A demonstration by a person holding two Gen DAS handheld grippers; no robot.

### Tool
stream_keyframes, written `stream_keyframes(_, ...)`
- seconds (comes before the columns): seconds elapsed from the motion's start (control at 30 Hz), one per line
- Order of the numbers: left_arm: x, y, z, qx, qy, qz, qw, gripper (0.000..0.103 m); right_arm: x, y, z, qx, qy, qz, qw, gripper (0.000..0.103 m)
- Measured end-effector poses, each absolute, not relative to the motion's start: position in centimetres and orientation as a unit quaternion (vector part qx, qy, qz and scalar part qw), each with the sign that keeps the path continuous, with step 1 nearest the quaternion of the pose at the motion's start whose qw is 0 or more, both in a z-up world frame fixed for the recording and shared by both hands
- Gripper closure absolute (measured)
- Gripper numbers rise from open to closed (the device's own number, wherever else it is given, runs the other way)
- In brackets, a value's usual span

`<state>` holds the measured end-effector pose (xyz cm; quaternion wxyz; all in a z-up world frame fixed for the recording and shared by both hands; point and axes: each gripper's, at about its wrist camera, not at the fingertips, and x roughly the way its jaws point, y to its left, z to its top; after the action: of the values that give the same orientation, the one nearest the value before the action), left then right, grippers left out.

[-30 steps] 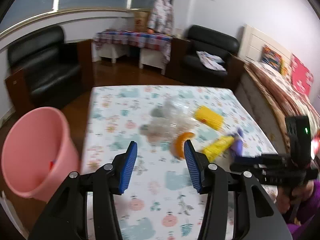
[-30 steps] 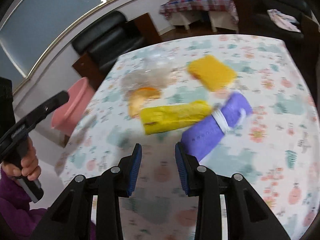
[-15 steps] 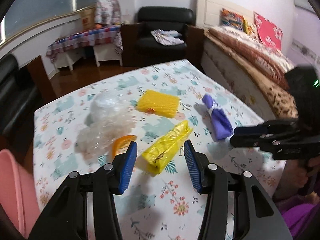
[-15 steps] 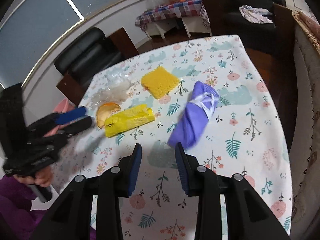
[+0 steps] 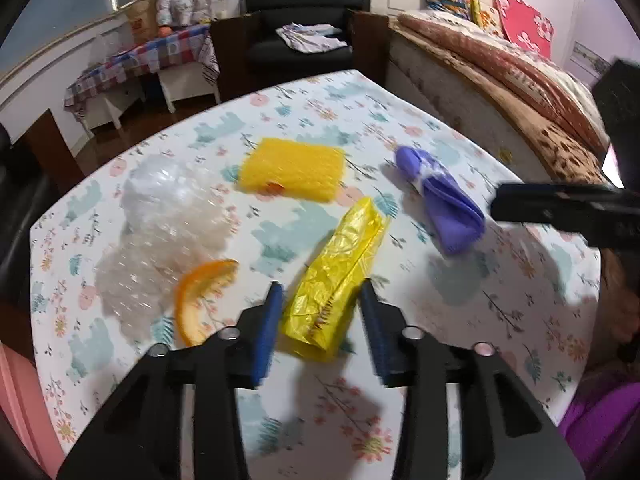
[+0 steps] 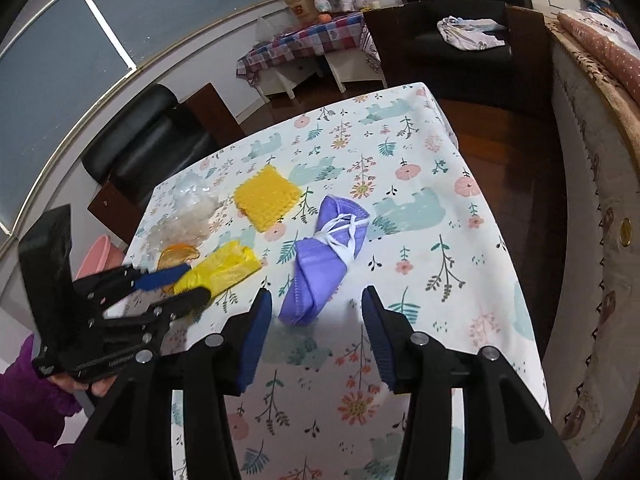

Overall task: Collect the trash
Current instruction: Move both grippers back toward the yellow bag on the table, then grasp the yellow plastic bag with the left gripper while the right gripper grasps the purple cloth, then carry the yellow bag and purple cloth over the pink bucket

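Five pieces of trash lie on the bench [image 5: 352,100], which wears a cloth printed with flowers and bears. Nearest the left tongs [image 5: 320,312] is a crumpled yellow bag [image 5: 340,268]; its near end sits between the blue pads [image 5: 266,332], whose jaws are closing but do not yet press on it. To the left of the bag lies an orange peel [image 5: 200,292], touching a heap of clear bubble wrap [image 5: 164,232] that stretches toward the far left. Farther back, a yellow foam net [image 5: 292,170] lies flat near the middle of the bench. On the right is a purple mask [image 5: 444,200] rolled up and tied with its white straps.

The right tongs [image 6: 316,316] hang just above the near end of the purple mask, jaws opening, with the mask's tip between them but untouched. In the right wrist view the left tongs show at the left edge, held by a hand [image 6: 80,380] in a purple sleeve [image 6: 28,400], their tips astride the yellow bag. A pink bucket [image 6: 98,256] stands beyond the bench's left side, and a bed [image 5: 520,80] runs along the right.
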<state>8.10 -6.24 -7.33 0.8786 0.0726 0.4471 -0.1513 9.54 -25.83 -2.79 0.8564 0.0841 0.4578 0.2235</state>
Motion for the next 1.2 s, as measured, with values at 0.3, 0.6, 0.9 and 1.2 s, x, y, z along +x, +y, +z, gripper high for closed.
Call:
stream_keyframes(0.3,7.6,-6.3,-6.2,0.023,0.435,-0.105,0.894,0.095,10.7,-24.5,-3.4,0.047,0.439,0.201,0.874,0.057)
stream_keyframes(0.6,7.7,-6.7,-6.6,-0.002,0.435,-0.058,0.898,0.095,11.9,-23.4,-4.4,0.037,0.443,0.185,0.877,0.057)
stream_keyframes(0.9,7.6,-8.0,-7.2,0.005,0.444,-0.041,0.895,0.095,11.6,-23.1,-4.8,0.028,0.448,0.193,0.873,0.066)
stream_keyframes(1.2,4.5,-8.4,-5.6,0.002,0.411,-0.029,0.911,0.095,10.5,-22.7,-4.1,0.005,0.422,0.209,0.882,0.074)
